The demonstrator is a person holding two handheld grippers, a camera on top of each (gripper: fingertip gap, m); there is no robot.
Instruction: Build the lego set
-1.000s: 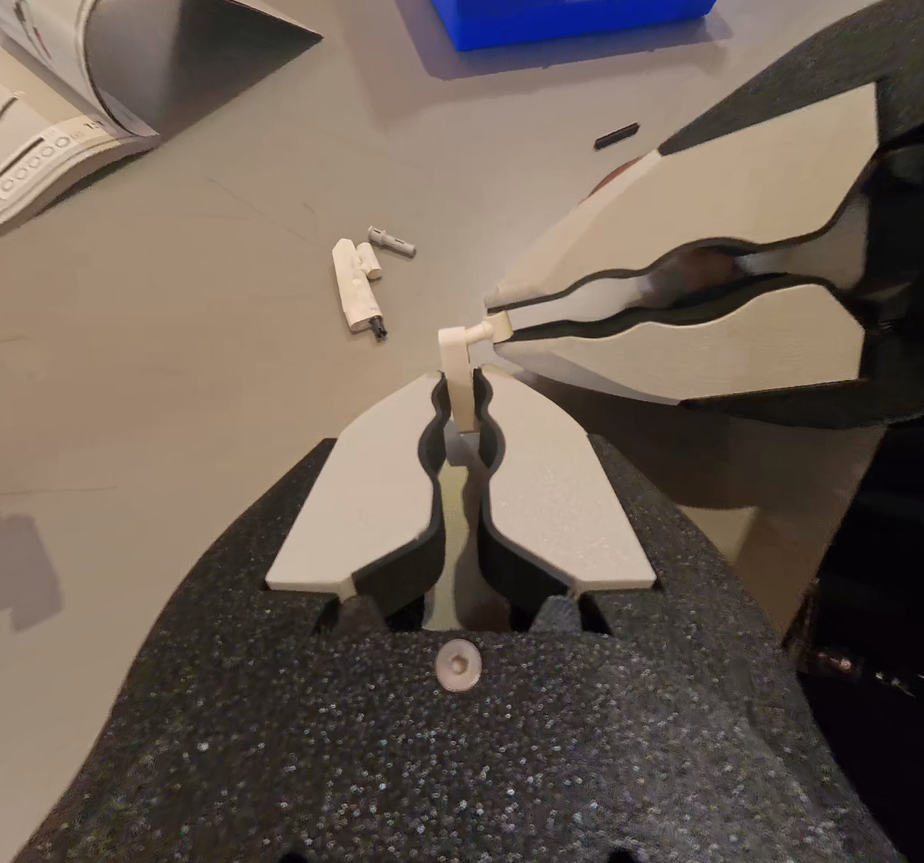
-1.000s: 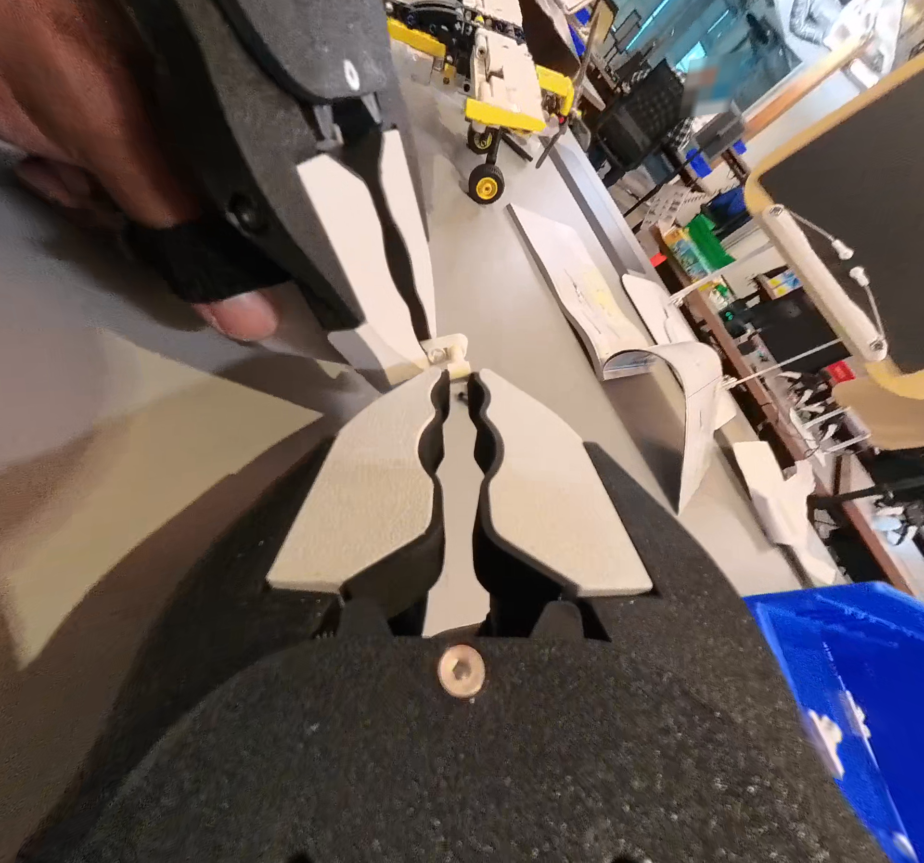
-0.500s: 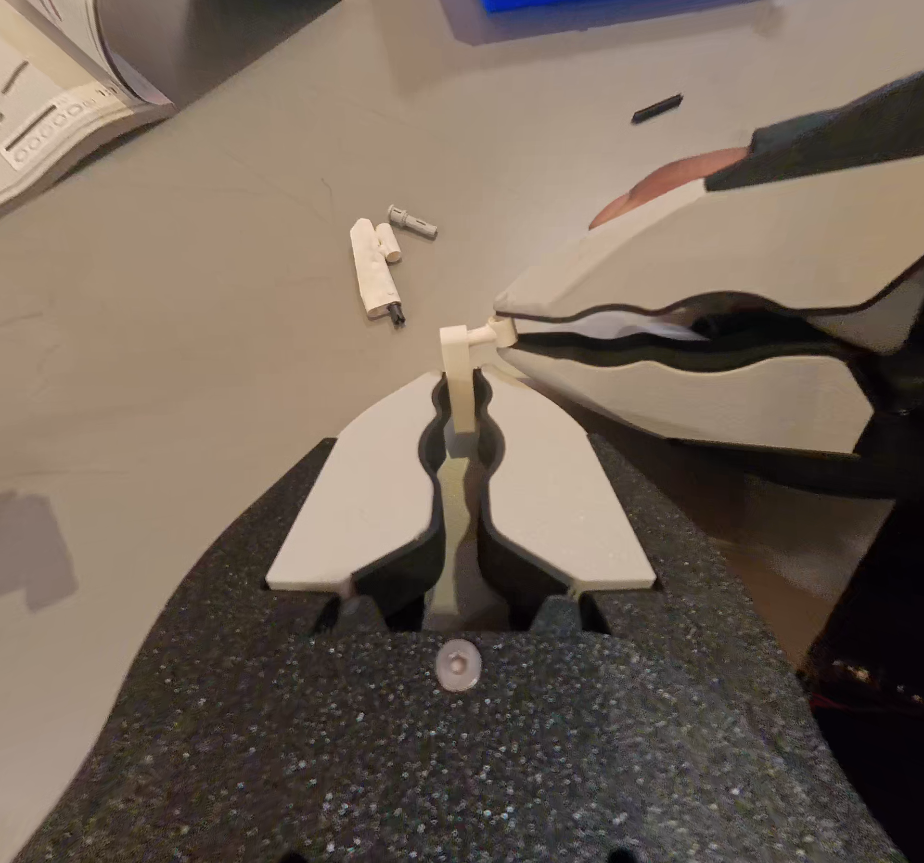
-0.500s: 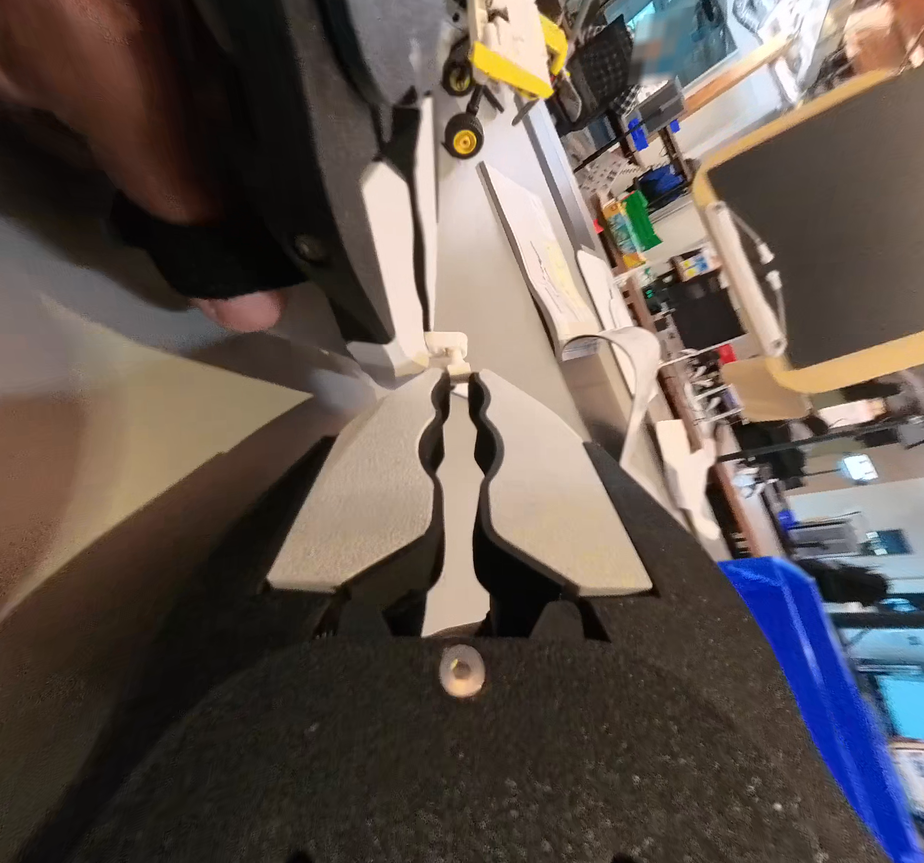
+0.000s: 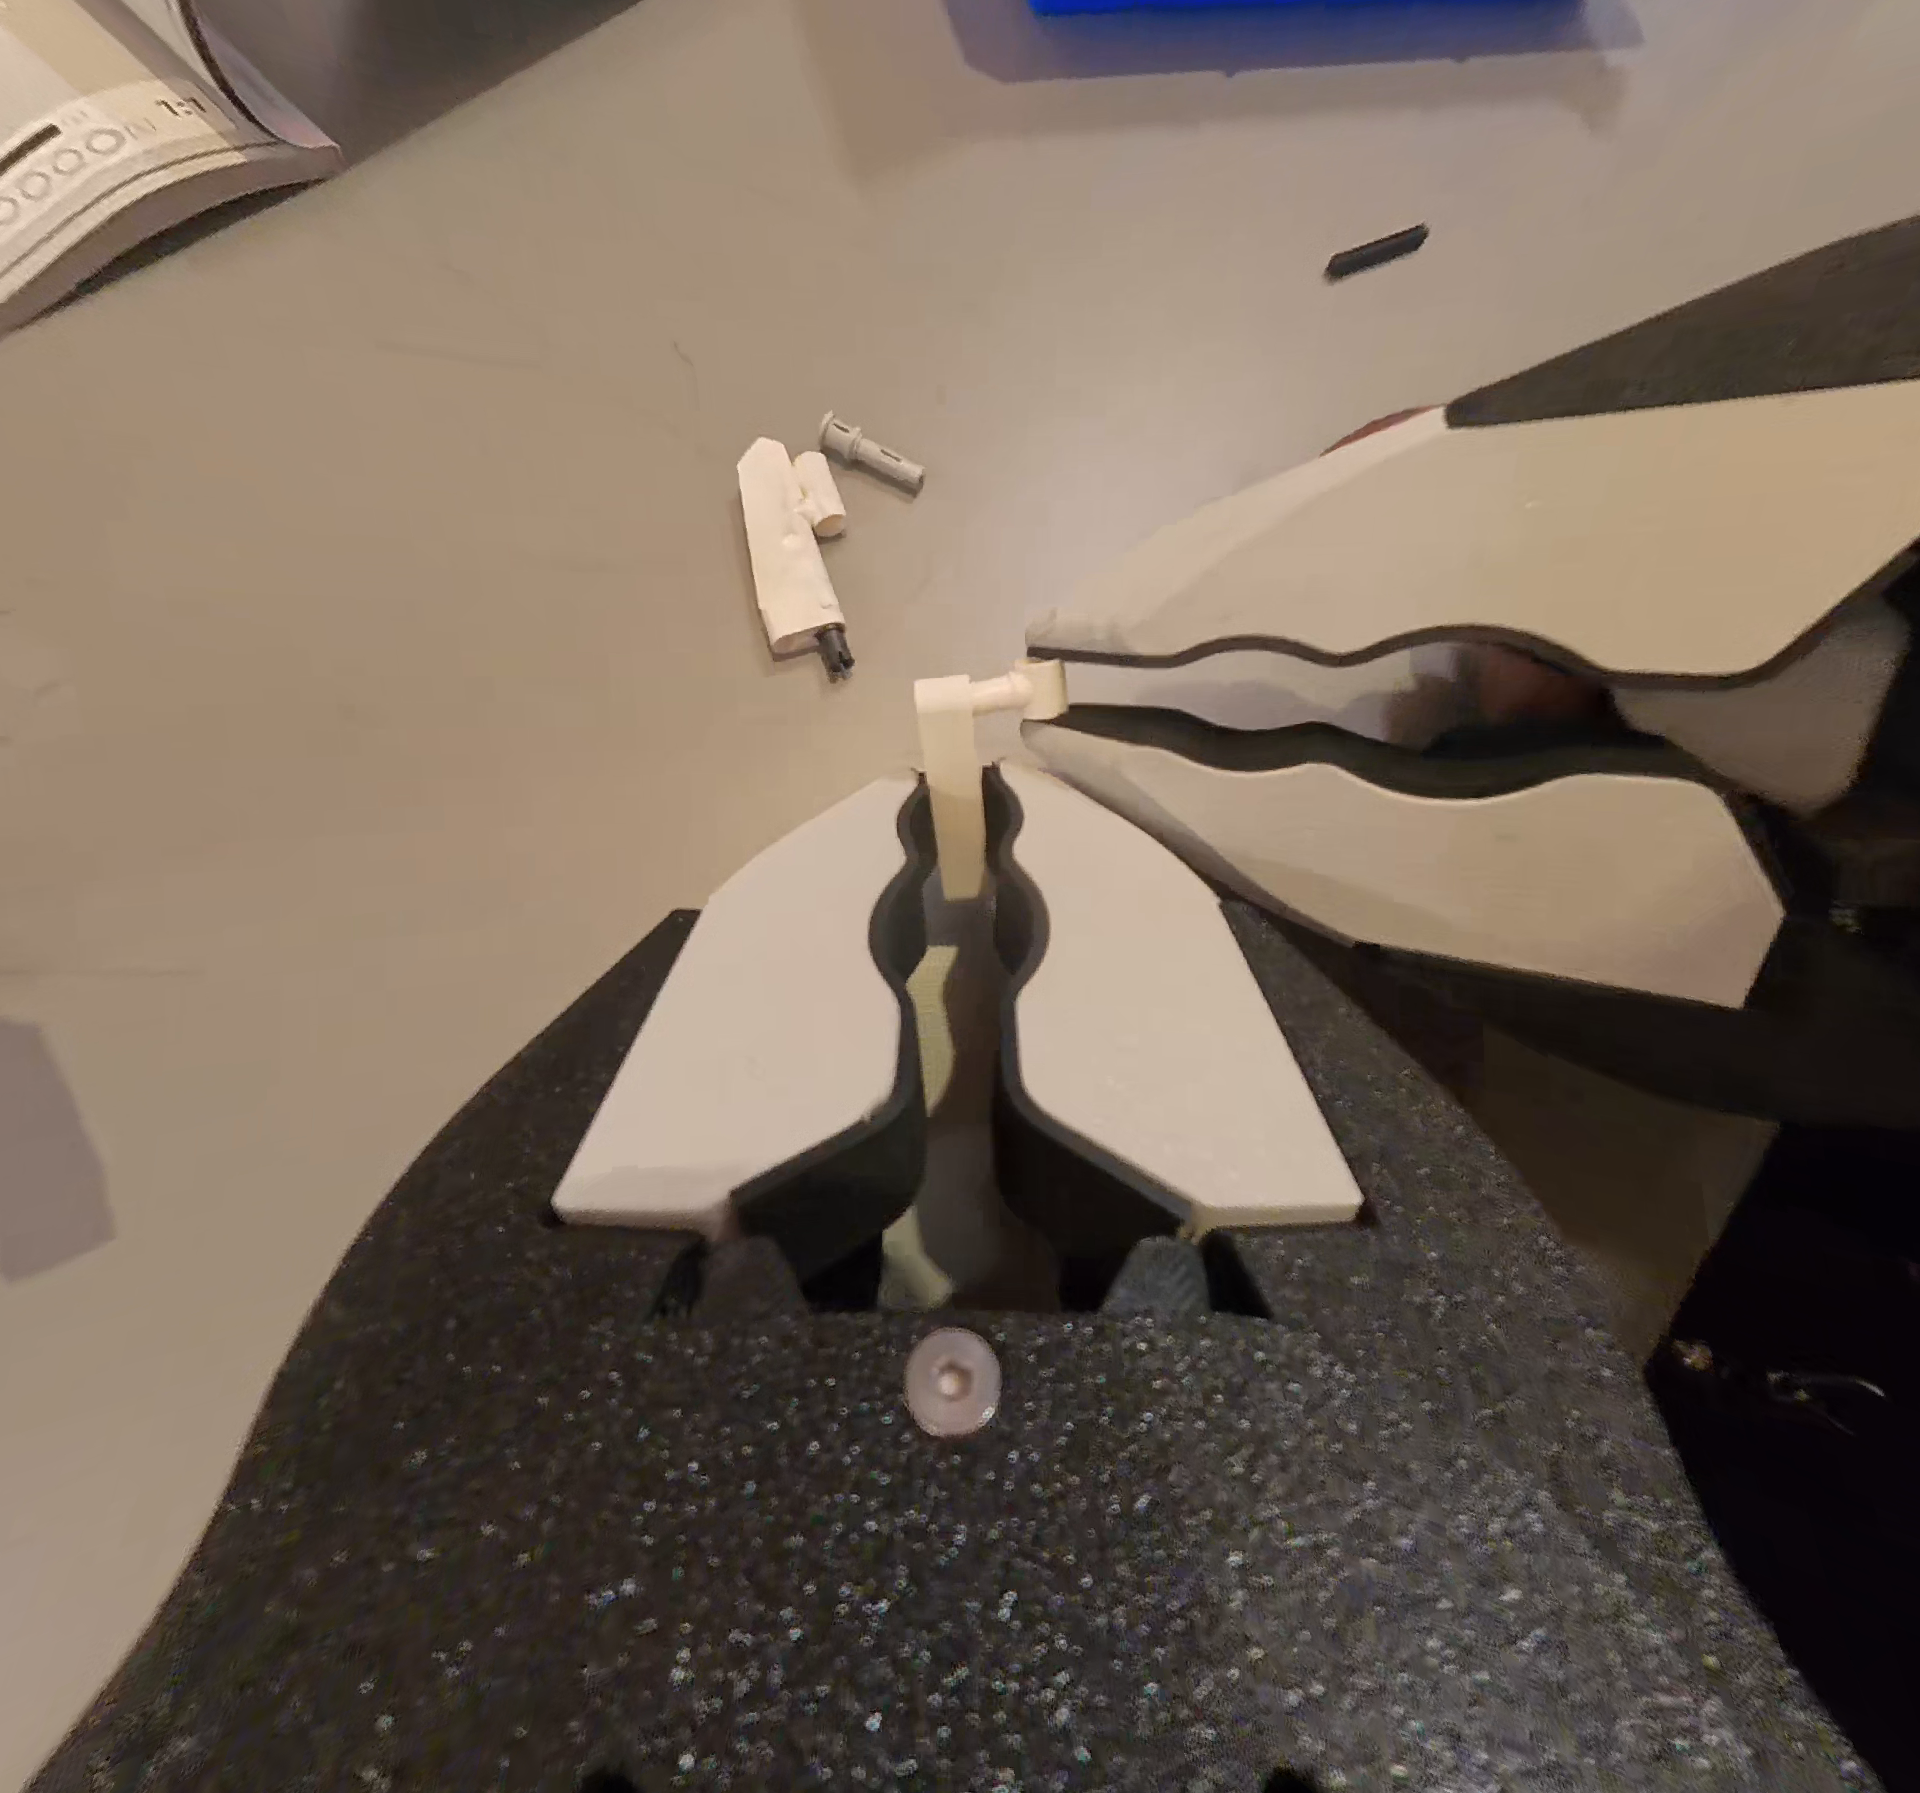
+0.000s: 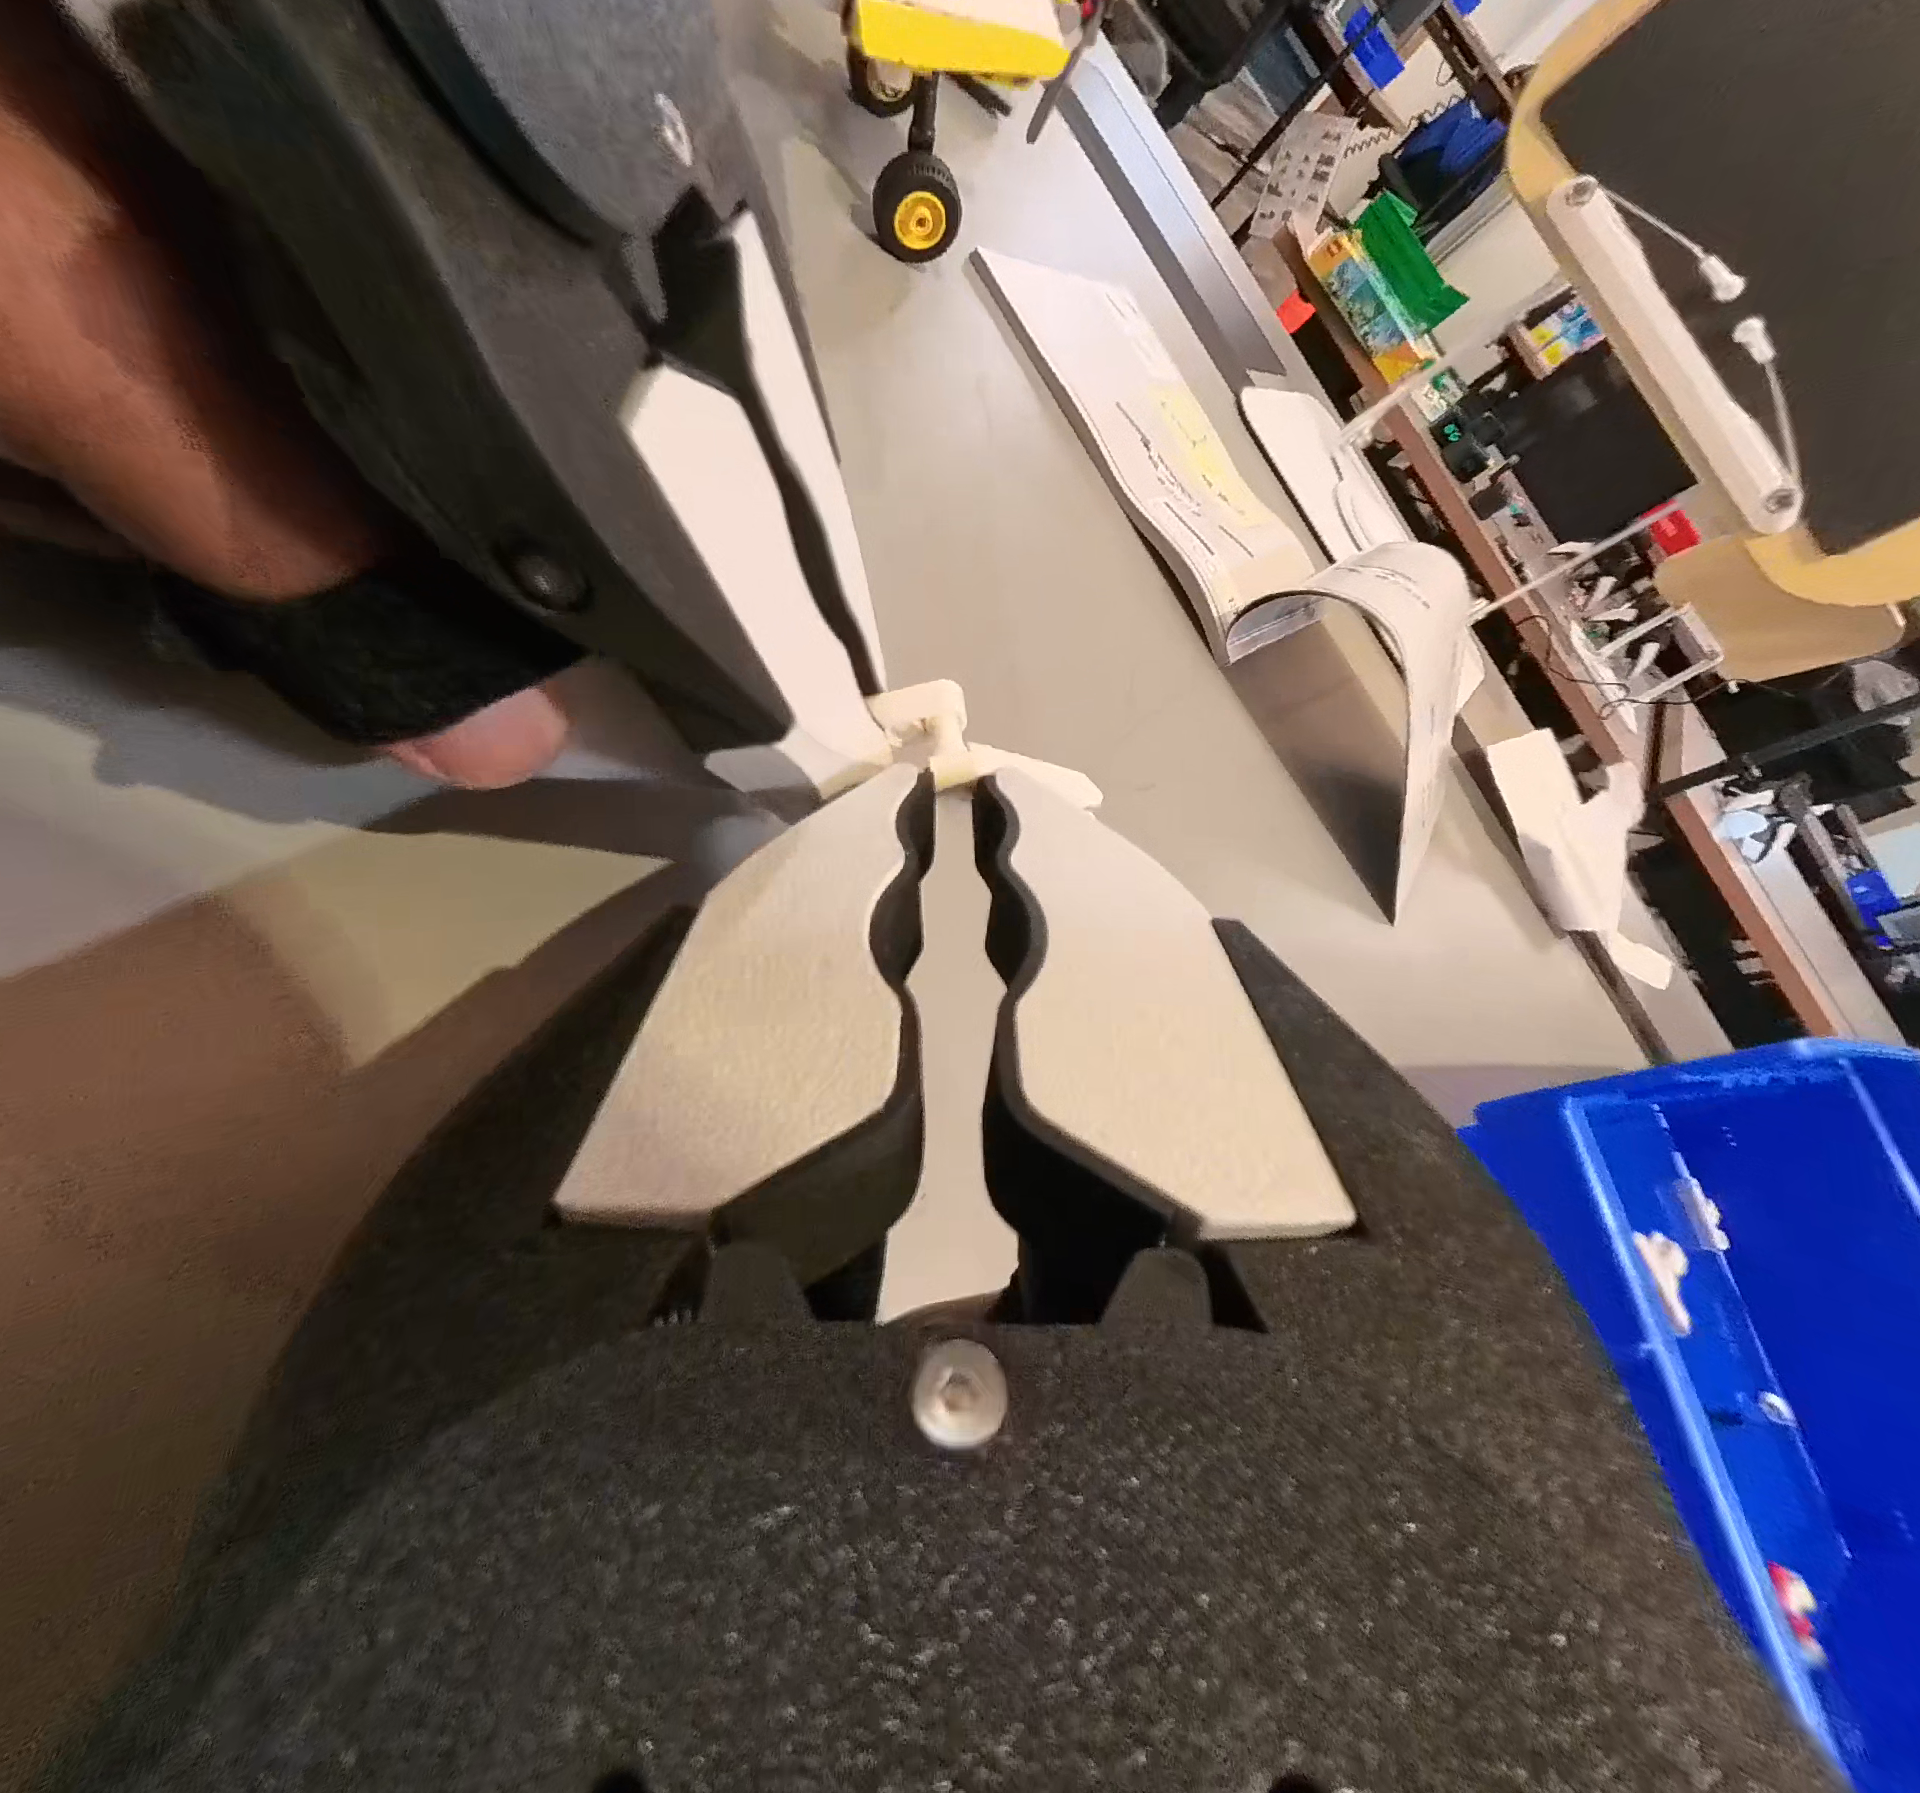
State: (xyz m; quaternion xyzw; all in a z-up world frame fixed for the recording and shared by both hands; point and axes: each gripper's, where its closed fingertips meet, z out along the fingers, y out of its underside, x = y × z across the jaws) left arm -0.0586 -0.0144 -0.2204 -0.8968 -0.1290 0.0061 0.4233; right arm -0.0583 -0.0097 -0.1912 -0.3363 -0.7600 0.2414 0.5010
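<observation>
Left gripper [image 5: 958,787] clamps cream beam [image 5: 951,767] upright, steadying it; right gripper [image 6: 954,779] pinches small cream connector [image 5: 1044,687] at beam's top, pin bridging both above grey table [image 5: 416,704]; loose pieces [image 5: 795,559] lie nearby

The left gripper [image 5: 958,777] and right gripper [image 6: 954,779] are held tip to tip at right angles, each clamped on a small cream plastic piece [image 5: 951,756].
</observation>
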